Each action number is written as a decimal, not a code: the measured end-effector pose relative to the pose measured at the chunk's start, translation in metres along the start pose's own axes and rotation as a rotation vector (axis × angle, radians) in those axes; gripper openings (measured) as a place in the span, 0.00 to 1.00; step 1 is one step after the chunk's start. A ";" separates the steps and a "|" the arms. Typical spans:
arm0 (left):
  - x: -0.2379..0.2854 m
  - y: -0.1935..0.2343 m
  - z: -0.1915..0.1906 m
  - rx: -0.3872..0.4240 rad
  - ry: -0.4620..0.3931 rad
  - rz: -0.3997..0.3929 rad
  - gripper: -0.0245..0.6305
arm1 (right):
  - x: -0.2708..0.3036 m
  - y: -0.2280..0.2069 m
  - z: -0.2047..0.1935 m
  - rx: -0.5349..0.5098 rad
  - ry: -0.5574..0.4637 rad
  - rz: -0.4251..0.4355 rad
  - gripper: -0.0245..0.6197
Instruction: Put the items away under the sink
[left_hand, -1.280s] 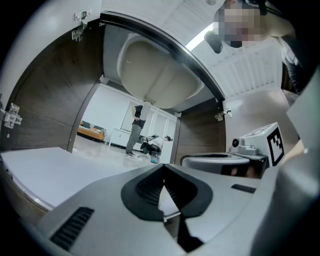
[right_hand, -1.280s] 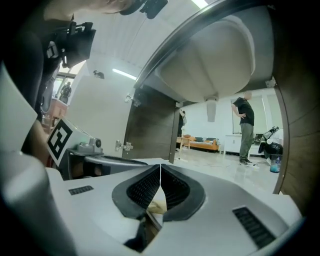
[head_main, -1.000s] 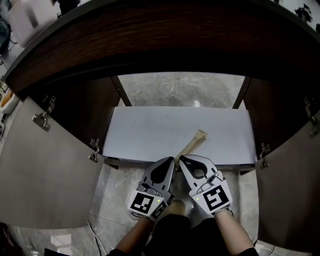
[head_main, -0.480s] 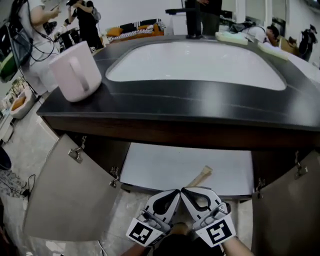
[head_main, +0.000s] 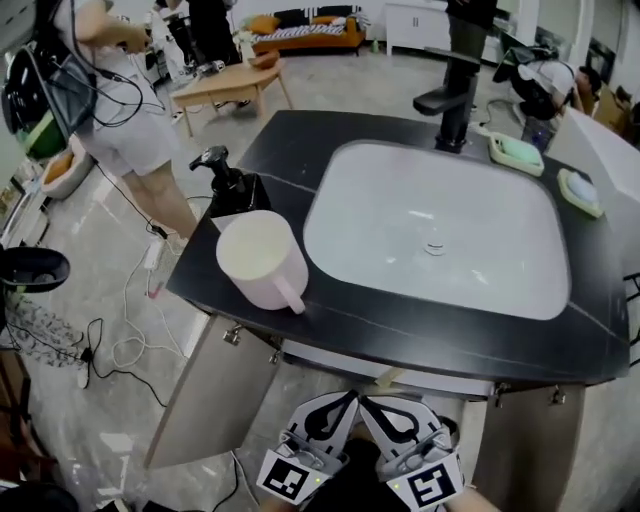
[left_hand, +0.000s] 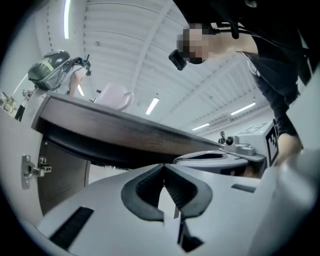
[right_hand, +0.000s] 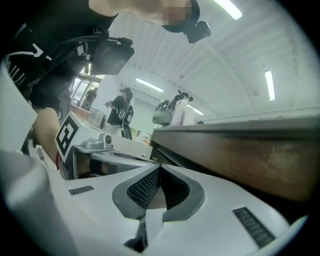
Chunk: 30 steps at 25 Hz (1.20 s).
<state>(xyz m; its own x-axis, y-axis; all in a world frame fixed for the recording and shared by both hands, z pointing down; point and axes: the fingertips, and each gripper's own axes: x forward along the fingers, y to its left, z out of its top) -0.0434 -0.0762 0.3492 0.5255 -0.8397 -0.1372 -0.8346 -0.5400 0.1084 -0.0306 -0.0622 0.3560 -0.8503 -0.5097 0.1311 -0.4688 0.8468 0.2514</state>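
While your left gripper (head_main: 348, 397) and right gripper (head_main: 364, 400) are closed on nothing, a wooden stick (head_main: 388, 379), possibly a handle, lies just beyond their tips.

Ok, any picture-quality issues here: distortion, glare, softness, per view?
Head view: heavy wide-angle bend, the counter edge bows; even light, only a soft sheen in the sink. Left gripper view: dark round vignette, the shut left gripper soft up close, ceiling strips bright. Right gripper view: same vignette, right gripper texture fairly crisp.
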 end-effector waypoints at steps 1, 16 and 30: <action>-0.002 0.001 0.013 -0.006 0.004 0.017 0.05 | 0.000 0.001 0.014 -0.002 0.008 0.017 0.09; -0.056 0.001 0.191 -0.060 0.025 0.186 0.05 | -0.009 0.040 0.190 0.023 0.093 0.128 0.09; -0.024 0.040 0.262 -0.034 0.072 0.099 0.05 | 0.034 0.002 0.234 0.081 0.174 0.051 0.09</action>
<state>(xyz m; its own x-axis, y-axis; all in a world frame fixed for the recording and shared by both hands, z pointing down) -0.1325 -0.0628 0.0993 0.4521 -0.8904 -0.0532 -0.8777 -0.4547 0.1512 -0.1166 -0.0423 0.1361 -0.8224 -0.4786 0.3076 -0.4498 0.8780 0.1634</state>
